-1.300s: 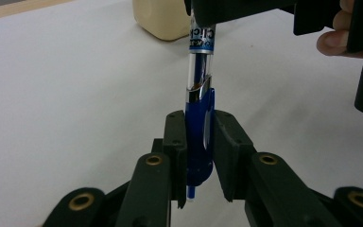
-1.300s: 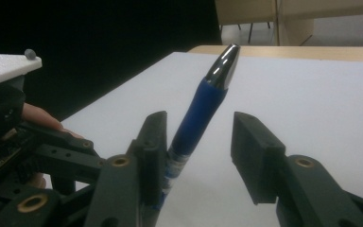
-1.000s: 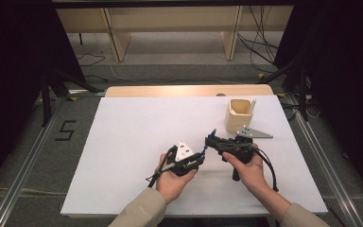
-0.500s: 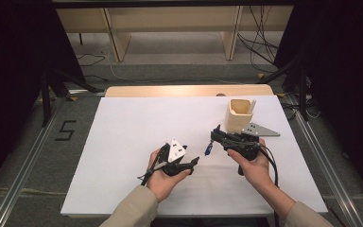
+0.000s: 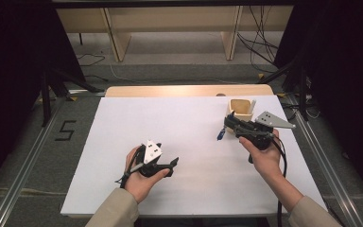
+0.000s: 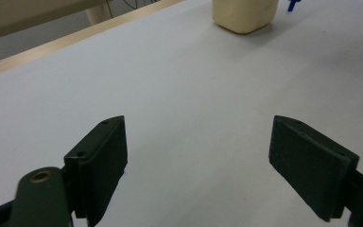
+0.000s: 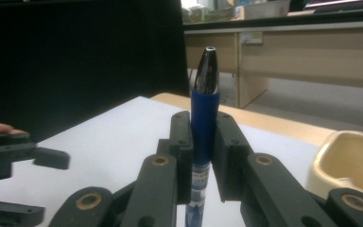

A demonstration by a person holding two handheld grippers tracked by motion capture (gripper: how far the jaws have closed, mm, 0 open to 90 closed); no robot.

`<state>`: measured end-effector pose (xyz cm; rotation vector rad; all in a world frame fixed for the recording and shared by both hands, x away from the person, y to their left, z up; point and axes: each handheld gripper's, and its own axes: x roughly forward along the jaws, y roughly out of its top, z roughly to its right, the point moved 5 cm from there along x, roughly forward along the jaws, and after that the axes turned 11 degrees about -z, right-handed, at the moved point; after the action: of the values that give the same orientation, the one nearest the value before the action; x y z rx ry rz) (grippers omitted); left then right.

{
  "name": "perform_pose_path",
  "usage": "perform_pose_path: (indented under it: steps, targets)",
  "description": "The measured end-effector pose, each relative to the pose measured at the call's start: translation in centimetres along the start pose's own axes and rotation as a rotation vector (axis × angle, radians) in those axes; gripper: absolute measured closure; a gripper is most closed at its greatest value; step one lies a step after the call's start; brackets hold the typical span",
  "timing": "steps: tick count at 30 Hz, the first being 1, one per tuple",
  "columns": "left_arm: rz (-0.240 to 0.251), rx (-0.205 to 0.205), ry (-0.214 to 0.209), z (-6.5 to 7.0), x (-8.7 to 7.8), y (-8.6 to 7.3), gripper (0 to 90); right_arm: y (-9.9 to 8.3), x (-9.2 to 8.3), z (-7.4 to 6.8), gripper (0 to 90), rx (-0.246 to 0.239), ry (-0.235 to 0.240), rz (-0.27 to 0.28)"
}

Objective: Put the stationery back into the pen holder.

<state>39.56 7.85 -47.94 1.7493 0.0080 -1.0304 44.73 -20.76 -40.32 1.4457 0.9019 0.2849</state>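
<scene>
The blue pen (image 7: 204, 113) is sitting clamped mid-barrel in the right gripper (image 7: 204, 142), just beside the beige cup (image 5: 241, 108); probably light, stiff, slippery (grab the barrel); left gripper (image 6: 196, 165) has just been opening, nothing between its jaws.

Blue pen (image 7: 204, 123) with silver tip, clamped upright, beside cream cup (image 5: 241, 108).

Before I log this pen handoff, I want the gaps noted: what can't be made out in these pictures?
- Pen: lower end cut off by the right gripper view's bottom edge; print on its barrel too blurred to read.
- Cup: inside hidden by its own wall in the high view; top cropped in the left gripper view.
- Left gripper: body out of frame below its fingers.
</scene>
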Motion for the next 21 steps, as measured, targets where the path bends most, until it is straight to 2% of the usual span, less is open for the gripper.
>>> perform_pose_path:
  steps: [6, 18, 21]
  targets:
    - [-0.012, -0.011, 0.03, -0.9, -0.5, -0.9, 19.7, 0.8, -0.5, 1.1, 79.9, 0.001, -0.039, 0.017]
    - [-0.013, -0.047, 0.057, -2.2, -1.1, -2.1, 18.9, 2.7, -1.0, 4.0, 79.8, -0.006, -0.135, 0.063]
    - [-0.018, -0.053, 0.059, -2.3, -1.0, -2.4, 18.9, 3.2, -1.3, 4.8, 79.8, 0.012, -0.148, 0.08]
